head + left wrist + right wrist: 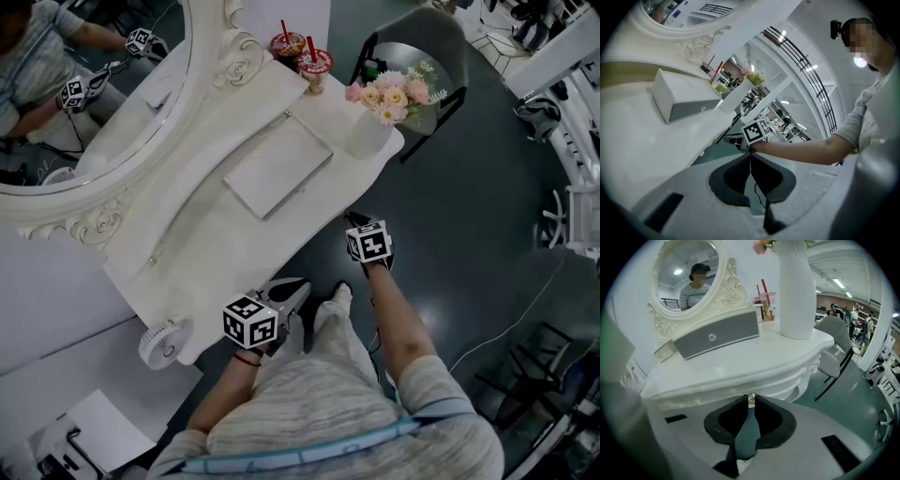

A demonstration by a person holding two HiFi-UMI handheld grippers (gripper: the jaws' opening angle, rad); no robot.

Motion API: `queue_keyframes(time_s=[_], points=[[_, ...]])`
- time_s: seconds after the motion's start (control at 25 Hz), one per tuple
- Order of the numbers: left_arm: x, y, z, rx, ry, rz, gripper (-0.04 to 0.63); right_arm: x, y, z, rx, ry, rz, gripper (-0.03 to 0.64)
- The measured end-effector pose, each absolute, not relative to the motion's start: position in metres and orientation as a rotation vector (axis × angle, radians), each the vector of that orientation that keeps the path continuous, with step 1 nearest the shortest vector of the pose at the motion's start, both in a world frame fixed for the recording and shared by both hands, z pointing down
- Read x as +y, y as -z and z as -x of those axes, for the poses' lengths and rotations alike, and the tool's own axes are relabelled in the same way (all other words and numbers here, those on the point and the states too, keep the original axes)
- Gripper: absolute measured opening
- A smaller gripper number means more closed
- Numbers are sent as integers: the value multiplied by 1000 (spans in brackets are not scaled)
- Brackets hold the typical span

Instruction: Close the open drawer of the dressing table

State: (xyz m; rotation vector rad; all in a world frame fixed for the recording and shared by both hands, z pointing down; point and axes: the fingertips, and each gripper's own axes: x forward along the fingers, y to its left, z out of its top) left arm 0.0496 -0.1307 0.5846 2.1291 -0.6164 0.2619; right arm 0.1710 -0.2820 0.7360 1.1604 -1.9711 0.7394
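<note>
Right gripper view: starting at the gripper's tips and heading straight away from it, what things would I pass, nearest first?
drawer knob, pinched between the jaw tips → dressing table top → grey-fronted box → mirror

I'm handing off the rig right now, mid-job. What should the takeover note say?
Left gripper: shut, empty, beside the dressing table's front edge and touching nothing.
Right gripper: shut on the small gold drawer knob at the table's front.
Drawer: in the head view nothing juts out past the tabletop, so it looks pushed in or nearly so. Whether it sits flush cannot be confirmed.
Left to do: probably a last push on the knob if any gap remains, then open the right jaws and back away.
</note>
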Motion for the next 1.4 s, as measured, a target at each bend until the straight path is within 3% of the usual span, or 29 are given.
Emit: queue_keyframes(time_s=[0.52, 1.4], points=[[-151, -541, -77, -563, -246, -2254, 16, -261, -632, -174, -2147, -695, -1248, 11], [-141, -494, -110, -469, -243, -2385, 16, -195, -482, -173, -2399, -663, -1348, 9]])
